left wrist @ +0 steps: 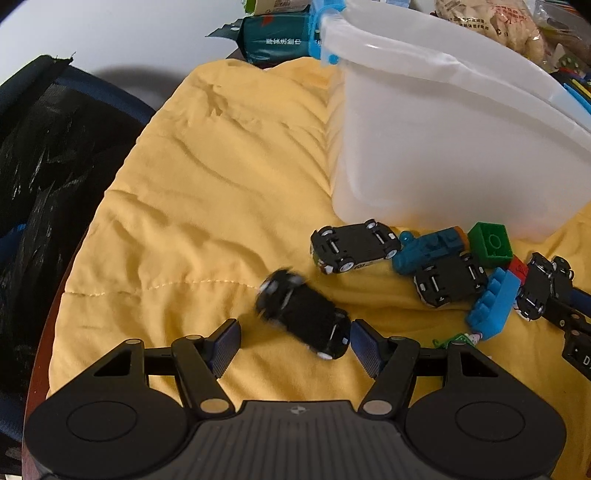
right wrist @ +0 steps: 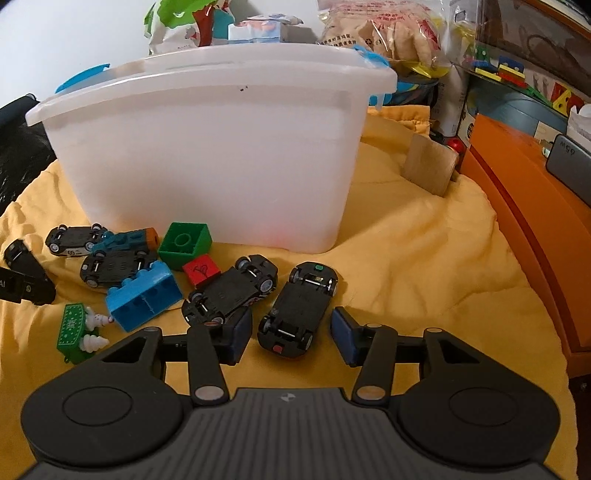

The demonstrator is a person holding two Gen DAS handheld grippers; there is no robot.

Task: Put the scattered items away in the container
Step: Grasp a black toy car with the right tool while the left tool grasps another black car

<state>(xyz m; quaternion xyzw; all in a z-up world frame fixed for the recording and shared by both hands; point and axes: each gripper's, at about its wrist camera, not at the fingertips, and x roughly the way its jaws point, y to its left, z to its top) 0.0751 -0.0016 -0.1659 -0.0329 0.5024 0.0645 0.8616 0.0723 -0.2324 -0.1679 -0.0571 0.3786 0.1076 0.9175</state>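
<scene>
A translucent white container (left wrist: 443, 147) (right wrist: 207, 155) stands on a yellow cloth (left wrist: 207, 206). In the left wrist view, my left gripper (left wrist: 295, 341) is open around a blurred black toy car (left wrist: 304, 314) lying between its fingers. Upturned black cars (left wrist: 352, 245), a teal toy (left wrist: 428, 249), a green block (left wrist: 491, 243) and a blue brick (left wrist: 495, 299) lie in front of the container. In the right wrist view, my right gripper (right wrist: 291, 338) is open around the rear of an upturned black car (right wrist: 297, 306); another upturned car (right wrist: 231, 291) touches its left finger (right wrist: 238, 332).
An orange box (right wrist: 524, 221) stands at the right, a wooden block (right wrist: 430, 166) beside the container. Snack bags (right wrist: 384, 33) and toys crowd behind it. A black chair back (left wrist: 48, 177) is at the left. A green figure toy (right wrist: 79, 326) and a red block (right wrist: 201, 271) lie among the cars.
</scene>
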